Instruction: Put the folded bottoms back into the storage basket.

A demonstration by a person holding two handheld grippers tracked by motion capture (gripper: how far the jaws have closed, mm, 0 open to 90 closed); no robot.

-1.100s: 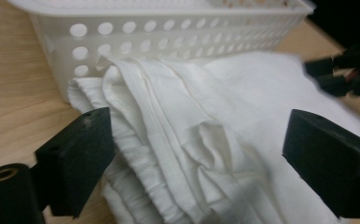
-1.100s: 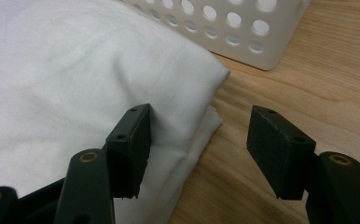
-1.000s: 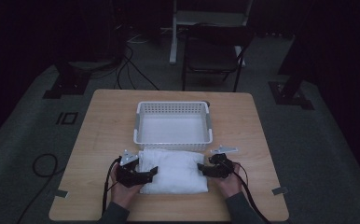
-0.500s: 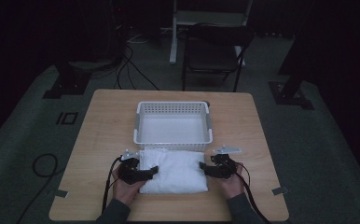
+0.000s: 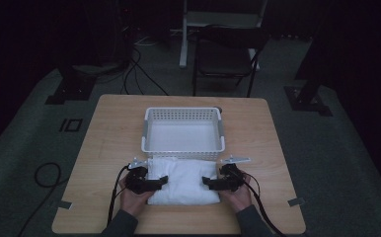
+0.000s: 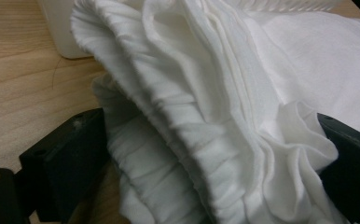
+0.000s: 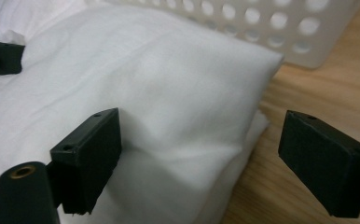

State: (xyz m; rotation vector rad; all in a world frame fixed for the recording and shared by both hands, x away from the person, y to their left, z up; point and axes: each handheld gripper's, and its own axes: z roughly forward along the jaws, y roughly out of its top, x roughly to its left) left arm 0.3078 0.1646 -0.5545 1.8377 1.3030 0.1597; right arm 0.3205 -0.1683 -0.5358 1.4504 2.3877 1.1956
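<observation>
A folded white cloth [image 5: 183, 181] lies on the wooden counter [image 5: 109, 133], near its front edge, between the two hands. Just behind the cloth stands a white basket [image 5: 182, 112] with holes in its walls; the far edge of the cloth touches, or almost touches, its front wall.

The left hand-held gripper [image 5: 163, 180] sits at the left end of the cloth and points to the right. In the left gripper view its jaws are spread wide and a thick bundle of cloth folds [image 6: 201, 121] fills the gap between them, reaching both jaws. Whether the jaws really press on the bundle I cannot tell.

The right hand-held gripper [image 5: 207, 181] sits at the right end of the cloth and points to the left. Its jaws have just been opening and now they are spread. In the right gripper view one jaw lies on top of the cloth [image 7: 169, 93], and the other stands clear over the bare counter [image 7: 271, 186], beside the cloth's edge. The corner of the cloth lies between them, not pinched.
</observation>
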